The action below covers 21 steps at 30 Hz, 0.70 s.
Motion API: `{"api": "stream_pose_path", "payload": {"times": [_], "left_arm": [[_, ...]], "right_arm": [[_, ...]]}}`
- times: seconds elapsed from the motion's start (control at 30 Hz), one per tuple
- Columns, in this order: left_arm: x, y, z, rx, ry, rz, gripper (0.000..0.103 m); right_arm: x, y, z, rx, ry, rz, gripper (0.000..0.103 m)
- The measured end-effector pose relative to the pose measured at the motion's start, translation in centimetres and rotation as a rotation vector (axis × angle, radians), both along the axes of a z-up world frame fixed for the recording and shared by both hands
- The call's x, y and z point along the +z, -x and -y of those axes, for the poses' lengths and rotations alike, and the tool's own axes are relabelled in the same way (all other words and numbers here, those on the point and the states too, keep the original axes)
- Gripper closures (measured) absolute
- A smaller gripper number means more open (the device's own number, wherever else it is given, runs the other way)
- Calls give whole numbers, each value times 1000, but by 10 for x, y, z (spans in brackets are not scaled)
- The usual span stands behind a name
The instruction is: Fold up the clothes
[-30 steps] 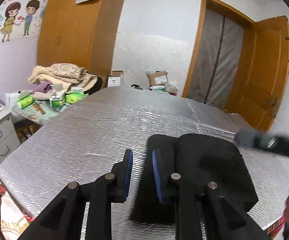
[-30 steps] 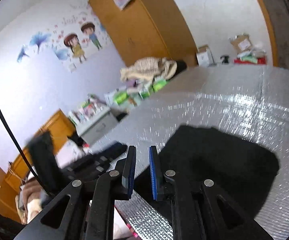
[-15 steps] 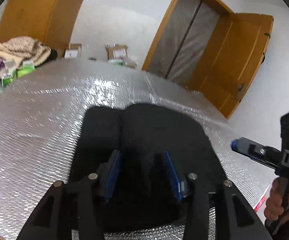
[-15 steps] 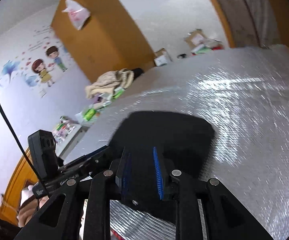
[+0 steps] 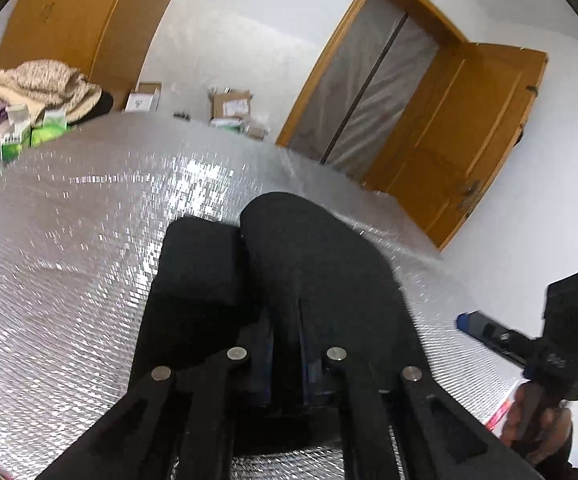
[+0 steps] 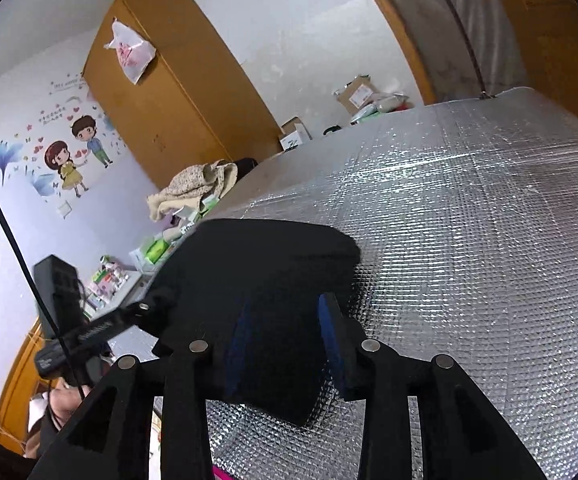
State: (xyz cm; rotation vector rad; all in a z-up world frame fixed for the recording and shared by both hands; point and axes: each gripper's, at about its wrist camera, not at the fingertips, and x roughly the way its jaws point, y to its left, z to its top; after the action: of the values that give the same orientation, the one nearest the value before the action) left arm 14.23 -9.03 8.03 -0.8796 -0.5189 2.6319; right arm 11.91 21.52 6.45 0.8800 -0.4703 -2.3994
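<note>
Black garment (image 5: 313, 264) soft, limp, light: left gripper (image 5: 285, 344) closing on its near edge, right gripper (image 6: 285, 340) opening astride the hem; pinch edges.

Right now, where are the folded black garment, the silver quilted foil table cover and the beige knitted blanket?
Folded black garment (image 5: 313, 256): left wrist view, upper fold.
Silver quilted foil table cover (image 6: 469, 240): right wrist view, bare middle.
Beige knitted blanket (image 5: 37, 80): left wrist view, top of heap.

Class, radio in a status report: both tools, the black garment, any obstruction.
Left tool closing on black garment. Right tool opening, garment edge between its fingers. Garment on silver mat, no obstruction seen.
</note>
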Motion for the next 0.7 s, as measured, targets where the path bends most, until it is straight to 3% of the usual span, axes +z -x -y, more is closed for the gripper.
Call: {"api": "stream_pose_path", "payload": {"times": [0.17,0.4,0.57,0.7], "left_arm": [[8,-1,14,33,-1,-24,94],[-33,18,39,85,-32,118,94],[-12,10,24,58,33,47,94],[7,14,19,35,23,3,94]], "right_arm": [[-1,0,-3,0,6,11,67],[-20,11,11,53,5,97,67],[-36,17,18,87,39,158,67],[-32,10,26,125,42,128,66]]}}
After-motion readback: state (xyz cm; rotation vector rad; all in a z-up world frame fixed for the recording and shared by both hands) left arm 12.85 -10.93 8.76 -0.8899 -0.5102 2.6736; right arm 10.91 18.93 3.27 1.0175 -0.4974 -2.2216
